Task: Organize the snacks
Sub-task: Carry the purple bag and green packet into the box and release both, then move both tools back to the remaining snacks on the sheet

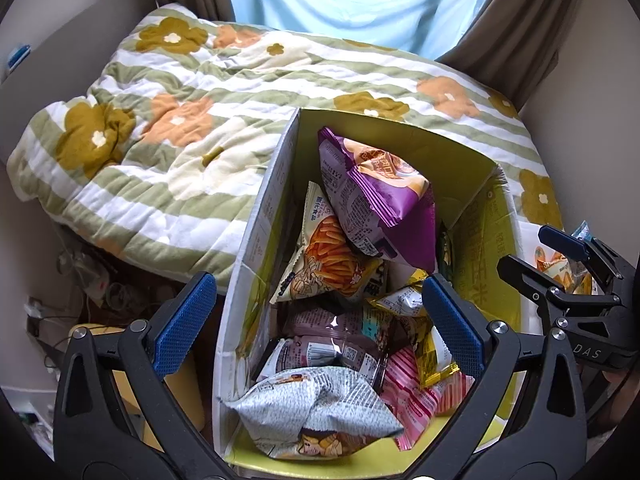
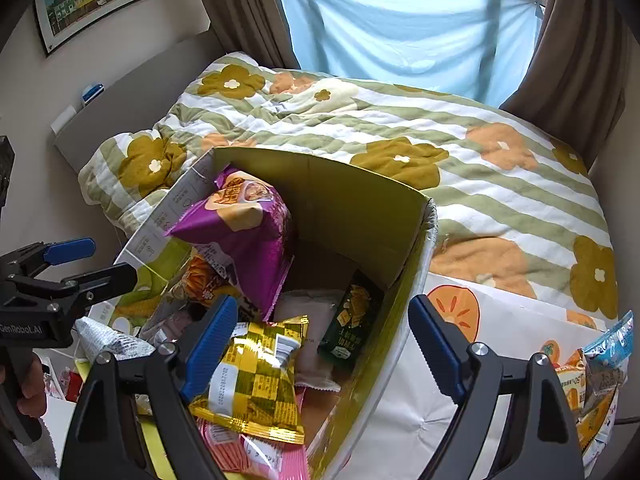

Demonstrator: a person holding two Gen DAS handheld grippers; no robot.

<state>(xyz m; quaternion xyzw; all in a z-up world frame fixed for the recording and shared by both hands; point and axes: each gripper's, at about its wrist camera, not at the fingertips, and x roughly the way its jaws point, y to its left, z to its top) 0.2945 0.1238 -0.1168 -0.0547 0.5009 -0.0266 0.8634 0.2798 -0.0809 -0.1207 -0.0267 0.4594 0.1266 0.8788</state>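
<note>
Left claw (image 1: 320, 316) hangs wide apart over cardboard box (image 1: 256, 240) on bed w/ floral quilt (image 1: 168, 120). Box packed w/ snack bags: purple bag (image 1: 384, 196) on top, grey-white bag (image 1: 316, 408) nearest. Right claw (image 1: 560, 256) at right edge.
</note>
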